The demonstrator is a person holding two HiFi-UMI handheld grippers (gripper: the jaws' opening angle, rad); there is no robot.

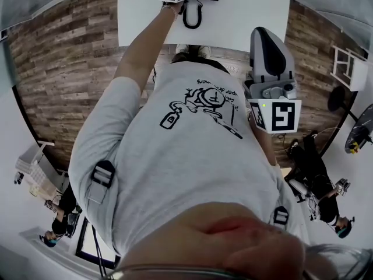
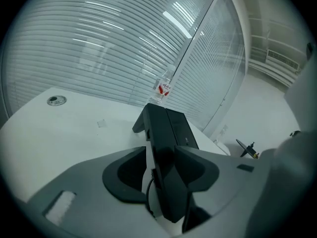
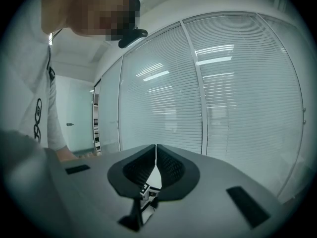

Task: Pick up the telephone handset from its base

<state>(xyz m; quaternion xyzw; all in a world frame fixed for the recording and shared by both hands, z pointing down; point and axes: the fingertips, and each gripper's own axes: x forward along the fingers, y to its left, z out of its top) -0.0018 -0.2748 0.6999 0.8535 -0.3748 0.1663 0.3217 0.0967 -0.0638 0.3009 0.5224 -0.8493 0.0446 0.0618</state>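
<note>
The left gripper (image 2: 159,153) is held over the white table (image 2: 74,128), its jaws spread wide on either side of the black handset (image 2: 157,128), which is seen lying along its base (image 2: 182,130); a sliver of white is visible between the left pad and the handset, so no grip is judged to be made; the right gripper (image 3: 155,155) is held near the person's body, its jaws pressed together on nothing; the approach is judged done, while the closing and the lift are left; counted are one handset, one base, one coiled cord (image 1: 192,16), one clear bottle (image 2: 163,87) behind the telephone, one table and two grippers
</note>
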